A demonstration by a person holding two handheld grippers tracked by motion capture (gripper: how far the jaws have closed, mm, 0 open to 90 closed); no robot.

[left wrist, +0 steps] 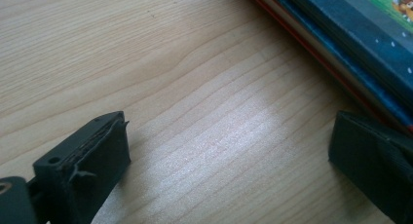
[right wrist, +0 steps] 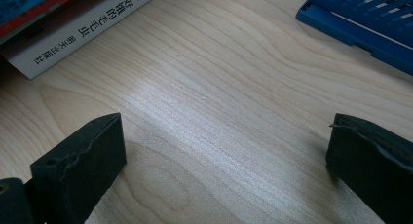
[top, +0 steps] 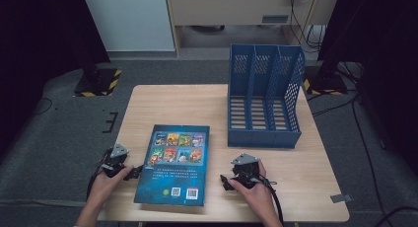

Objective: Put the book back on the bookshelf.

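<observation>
Two grippers rest low in the high view, either side of a stack of books [top: 173, 163] lying flat at lower centre of the table [top: 167, 101]. Both the left gripper [top: 132, 172] and right gripper [top: 226, 181] have jaws spread wide over bare wood, holding nothing. A blue file rack [top: 263, 96] stands upper right, well apart.

My light wooden table [top: 162, 101] stands on grey carpet [top: 59, 118]. Beyond it I see a pale wall panel [top: 129, 19] and a beige cabinet [top: 231, 7]. Dark curtains [top: 39, 34] hang at both sides, with yellow-and-black striped stand bases [top: 98, 83] below.
</observation>
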